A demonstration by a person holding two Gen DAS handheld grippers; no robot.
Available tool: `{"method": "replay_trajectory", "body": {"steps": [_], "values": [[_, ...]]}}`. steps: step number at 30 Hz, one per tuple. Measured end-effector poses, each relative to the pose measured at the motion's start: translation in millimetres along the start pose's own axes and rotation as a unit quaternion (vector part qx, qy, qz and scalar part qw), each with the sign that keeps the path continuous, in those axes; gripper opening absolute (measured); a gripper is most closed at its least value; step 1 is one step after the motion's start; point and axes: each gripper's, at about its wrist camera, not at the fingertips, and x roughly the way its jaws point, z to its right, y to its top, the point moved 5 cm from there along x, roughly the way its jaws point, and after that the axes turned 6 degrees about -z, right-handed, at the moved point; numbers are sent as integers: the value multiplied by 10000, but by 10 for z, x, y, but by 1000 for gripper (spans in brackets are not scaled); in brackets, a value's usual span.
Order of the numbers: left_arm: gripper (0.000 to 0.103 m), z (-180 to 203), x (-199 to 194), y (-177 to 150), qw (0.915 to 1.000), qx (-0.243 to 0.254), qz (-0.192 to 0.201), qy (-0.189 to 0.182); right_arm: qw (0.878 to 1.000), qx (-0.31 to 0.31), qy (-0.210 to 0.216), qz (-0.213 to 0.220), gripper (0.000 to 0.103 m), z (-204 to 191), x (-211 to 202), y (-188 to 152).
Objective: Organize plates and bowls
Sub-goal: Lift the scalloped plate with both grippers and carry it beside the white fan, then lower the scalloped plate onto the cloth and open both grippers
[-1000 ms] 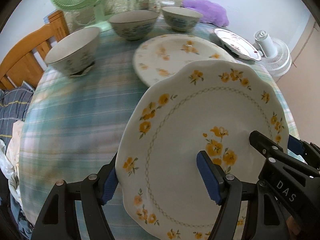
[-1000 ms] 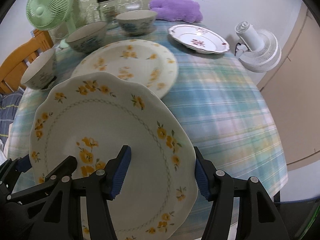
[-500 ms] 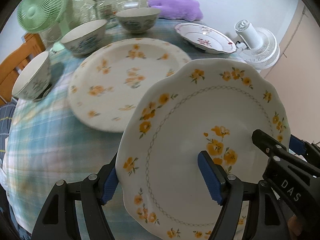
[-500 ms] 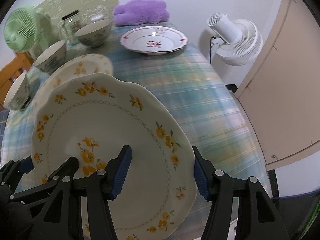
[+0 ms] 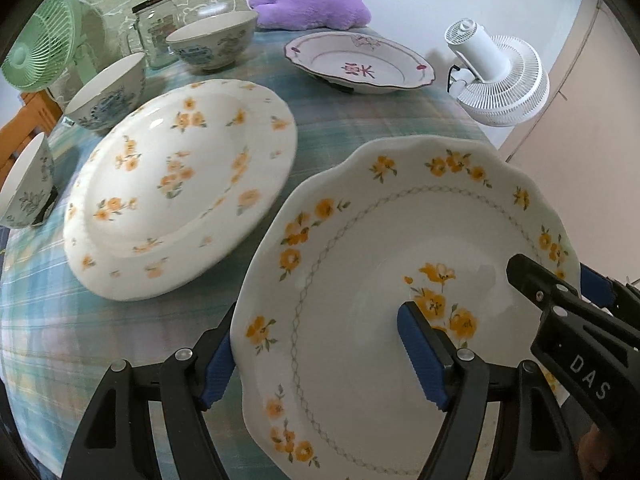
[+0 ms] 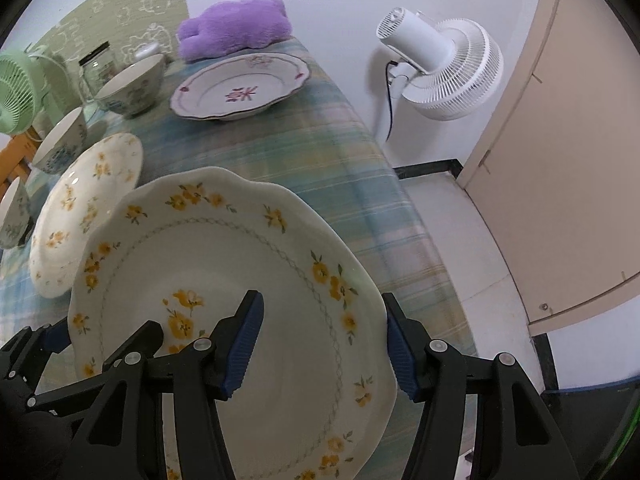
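Both grippers hold one scalloped plate with yellow flowers [image 5: 400, 240] [image 6: 224, 264] above the table's near right part. My left gripper [image 5: 316, 356] is shut on its left rim, my right gripper [image 6: 320, 344] on its right rim. A round yellow-flowered plate [image 5: 180, 184] [image 6: 80, 204] lies on the table to the left. A pink-flowered plate [image 5: 360, 62] [image 6: 240, 88] lies at the back. Three blue-patterned bowls [image 5: 212, 44] [image 5: 108, 96] [image 5: 24, 188] stand along the back left.
The plaid tablecloth [image 5: 60, 340] [image 6: 320, 152] covers the table. A glass jar [image 5: 154, 28], a green fan [image 5: 40, 56] and a purple plush [image 5: 308, 2] [image 6: 236, 26] stand at the back. A white fan [image 5: 500, 80] [image 6: 440, 68] stands beyond the right edge, near a beige door [image 6: 568, 160].
Both grippers have carried the scalloped plate to the right. The round plate and bowls have slid left in view and the white fan and door have come closer.
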Motion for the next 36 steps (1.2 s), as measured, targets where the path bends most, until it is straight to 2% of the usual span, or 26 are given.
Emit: {"method": "replay_trajectory", "body": {"steps": [12,18,21,22,25,26,30,36], "values": [[78,168,121,140,9994,-57,90,318,9999,20,30,-108,63,167,223,148],[89,182,144,161,9998,-55,-70,189,9996,-21,176,-214,65,172,232,164],[94,167,51,177,9996,-135,20,234,9994,15,274,-200,66,192,168,176],[94,168,15,177,9996,-130,51,229,9995,10,276,-173,69,189,129,177],[96,163,-91,173,9996,-85,143,206,9999,-23,154,-12,90,153,-2,179],[97,158,-135,169,9996,-57,182,211,9999,-36,137,54,92,131,-50,180],[102,29,-314,156,9992,-83,342,186,9992,-126,301,212,92,-24,-217,189],[102,-346,-520,130,9974,-361,574,234,9964,-396,465,584,92,-388,-491,192]]}}
